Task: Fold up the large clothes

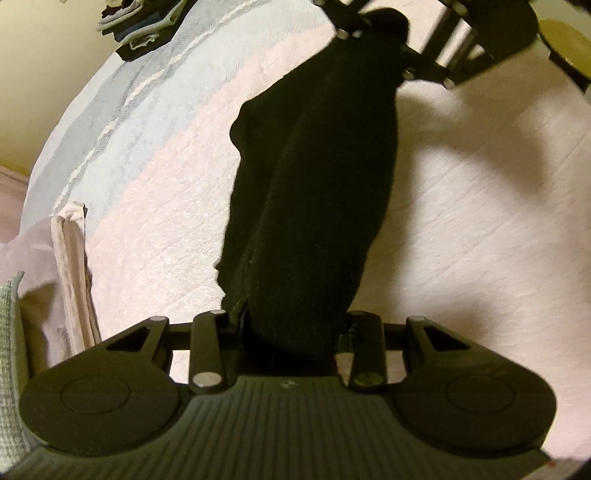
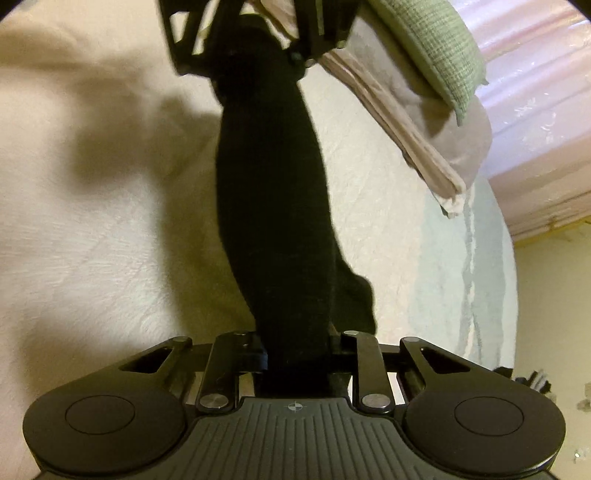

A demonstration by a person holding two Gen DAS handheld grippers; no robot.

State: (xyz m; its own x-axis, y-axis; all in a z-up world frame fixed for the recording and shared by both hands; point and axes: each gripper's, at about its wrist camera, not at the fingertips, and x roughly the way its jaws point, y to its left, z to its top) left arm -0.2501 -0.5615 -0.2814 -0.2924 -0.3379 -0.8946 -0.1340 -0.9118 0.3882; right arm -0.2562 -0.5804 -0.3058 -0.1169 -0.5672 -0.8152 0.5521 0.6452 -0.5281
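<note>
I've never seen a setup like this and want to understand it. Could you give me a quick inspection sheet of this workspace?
Surface: pale quilted bedspread, shadows across it.
Job's things: black knit garment, stretched between both tongs.
Clutter: folded clothes pile; beige folded cloth; green woven cushion.
Grippers: left tongs and right tongs each clamp one garment end.
Cables: nothing seen.
Surroundings: cream floor; pink curtain.

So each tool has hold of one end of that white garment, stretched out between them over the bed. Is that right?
Not quite: the garment is black, not white, as both wrist views show. The rest holds: the left tool and right tool each grip one end, stretching it over the pale bedspread.
</note>
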